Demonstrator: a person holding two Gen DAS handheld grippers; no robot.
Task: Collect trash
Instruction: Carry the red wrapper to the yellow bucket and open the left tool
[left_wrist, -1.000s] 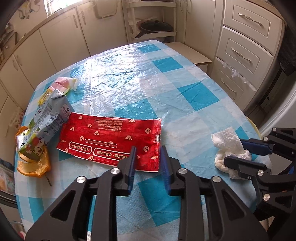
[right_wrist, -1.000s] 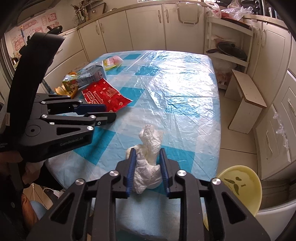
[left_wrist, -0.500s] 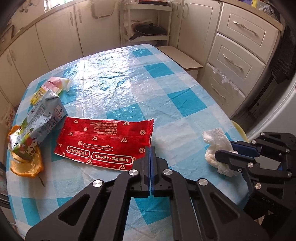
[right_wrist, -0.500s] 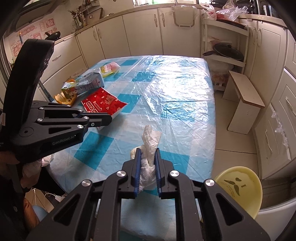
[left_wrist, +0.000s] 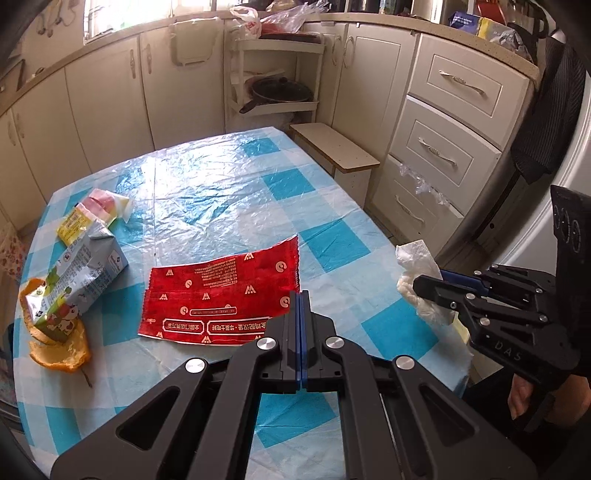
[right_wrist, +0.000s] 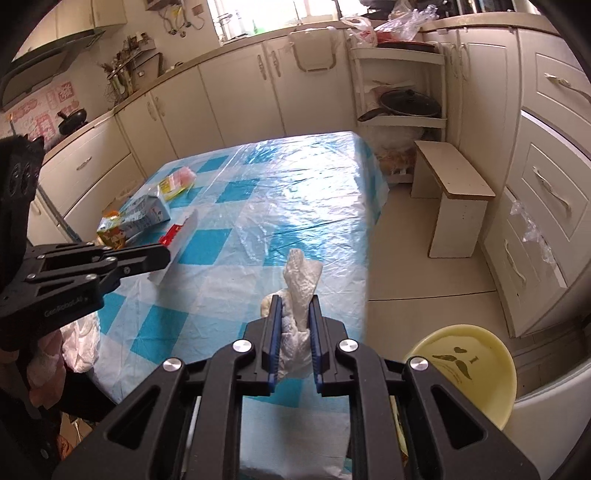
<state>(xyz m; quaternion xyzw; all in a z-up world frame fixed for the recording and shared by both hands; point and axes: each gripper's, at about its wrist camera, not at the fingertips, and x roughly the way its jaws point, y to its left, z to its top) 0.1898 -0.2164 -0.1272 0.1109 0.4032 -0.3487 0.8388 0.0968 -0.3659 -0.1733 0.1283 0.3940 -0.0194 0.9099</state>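
My left gripper (left_wrist: 300, 295) is shut on the near right corner of a flat red snack wrapper (left_wrist: 218, 295) and holds it lifted off the blue checked table (left_wrist: 229, 192). In the right wrist view the wrapper (right_wrist: 181, 230) hangs edge-on from the left gripper (right_wrist: 166, 254). My right gripper (right_wrist: 294, 301) is shut on a crumpled white tissue (right_wrist: 299, 288), held above the table's right edge; it also shows in the left wrist view (left_wrist: 413, 280).
A crushed milk carton (left_wrist: 77, 280), orange peel (left_wrist: 59, 350) and small yellow and pink wrappers (left_wrist: 92, 214) lie at the table's left. A yellow bin (right_wrist: 465, 369) stands on the floor to the right, a low white stool (right_wrist: 454, 199) behind it. Cabinets surround the table.
Both grippers closed, the left on the red wrapper, the right on the tissue. Both have since lifted their pieces off the table.
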